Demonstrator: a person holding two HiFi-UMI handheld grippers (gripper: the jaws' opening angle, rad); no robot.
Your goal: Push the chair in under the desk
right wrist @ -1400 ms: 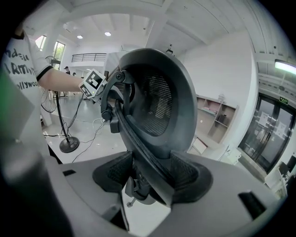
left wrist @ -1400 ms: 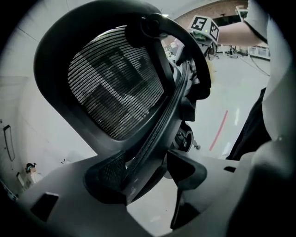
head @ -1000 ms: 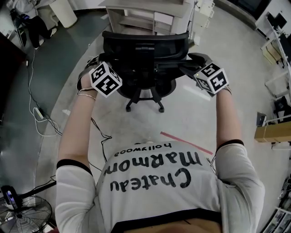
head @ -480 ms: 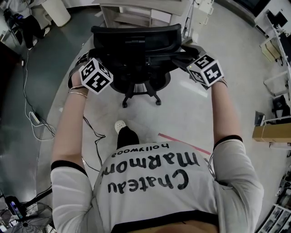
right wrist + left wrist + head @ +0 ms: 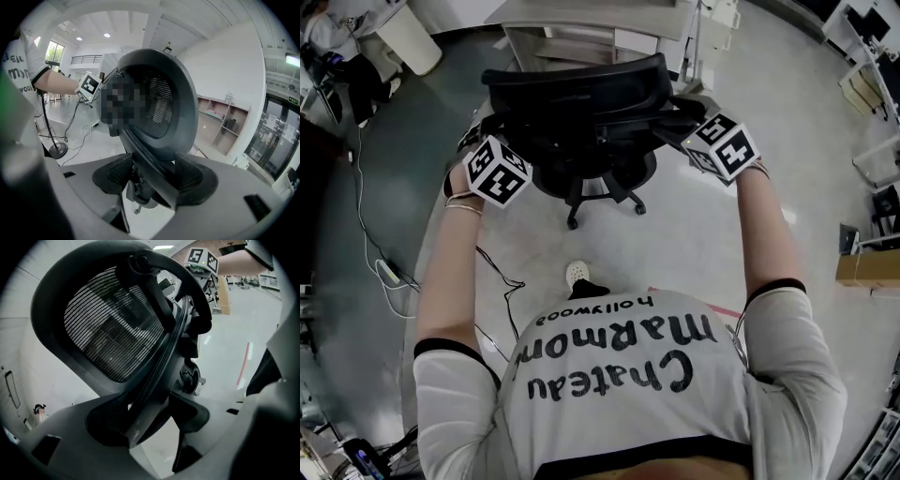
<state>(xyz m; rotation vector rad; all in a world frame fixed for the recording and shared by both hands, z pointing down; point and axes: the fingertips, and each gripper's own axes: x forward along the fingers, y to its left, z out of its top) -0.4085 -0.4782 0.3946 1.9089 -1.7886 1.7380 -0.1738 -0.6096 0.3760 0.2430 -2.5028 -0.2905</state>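
- The mesh office chair (image 5: 577, 94) stands on the floor right in front of the worktop (image 5: 581, 13). Its backrest faces the person, and the seat isn't tucked under yet as far as I can tell.
- The left claw (image 5: 150, 418) and right claw (image 5: 153, 178) are each clamped on a side rim of the backrest.
- Tip, imo: push evenly from both sides and stay level, so the castor base (image 5: 605, 192) rolls straight instead of swivelling.
- Watch the pale supports (image 5: 572, 42) under the worktop. The floor cable (image 5: 522, 281) and the person's shoe (image 5: 577, 274) sit behind the chair, out of its path.
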